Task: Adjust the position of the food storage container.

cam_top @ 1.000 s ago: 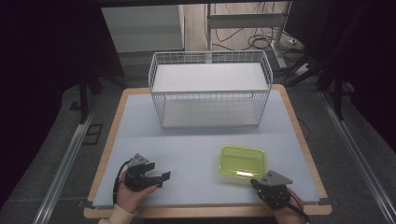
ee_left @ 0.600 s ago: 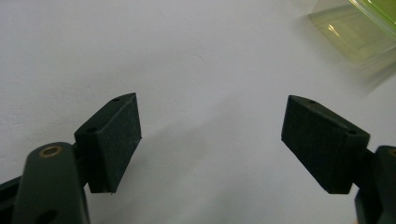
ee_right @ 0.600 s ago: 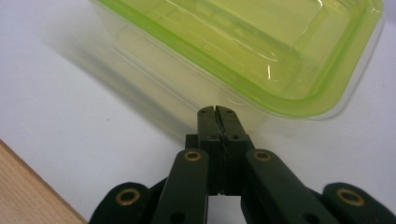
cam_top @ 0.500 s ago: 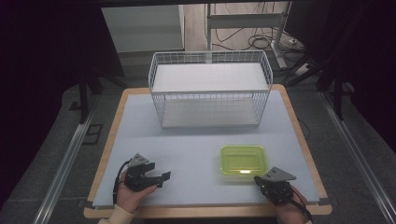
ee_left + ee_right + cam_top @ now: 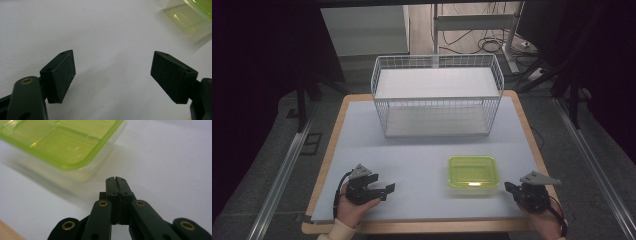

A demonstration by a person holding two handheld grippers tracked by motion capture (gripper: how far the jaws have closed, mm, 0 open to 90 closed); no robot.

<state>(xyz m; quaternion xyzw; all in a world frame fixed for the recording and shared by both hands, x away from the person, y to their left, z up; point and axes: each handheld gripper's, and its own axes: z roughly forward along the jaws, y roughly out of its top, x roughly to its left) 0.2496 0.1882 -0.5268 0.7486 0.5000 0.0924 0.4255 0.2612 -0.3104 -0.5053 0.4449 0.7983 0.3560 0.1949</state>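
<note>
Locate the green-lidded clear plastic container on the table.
In the high view the green-lidded clear plastic container sits front right on the table, before the white wire basket, beside the right tool.

The left gripper (image 5: pixel 384 190) sits low at the near left of the table, held from behind by the left hand (image 5: pixel 354 210), jaws spread wide. The right gripper (image 5: pixel 116 179), near right, has its 2 jaws pressed together.

On the tabletop (image 5: pixel 422 150), the wire basket (image 5: pixel 437 95) stands at the back; the lidded container (image 5: pixel 473 171) lies nearer, between left gripper (image 5: pixel 388 189) and right gripper (image 5: pixel 508 187).
</note>
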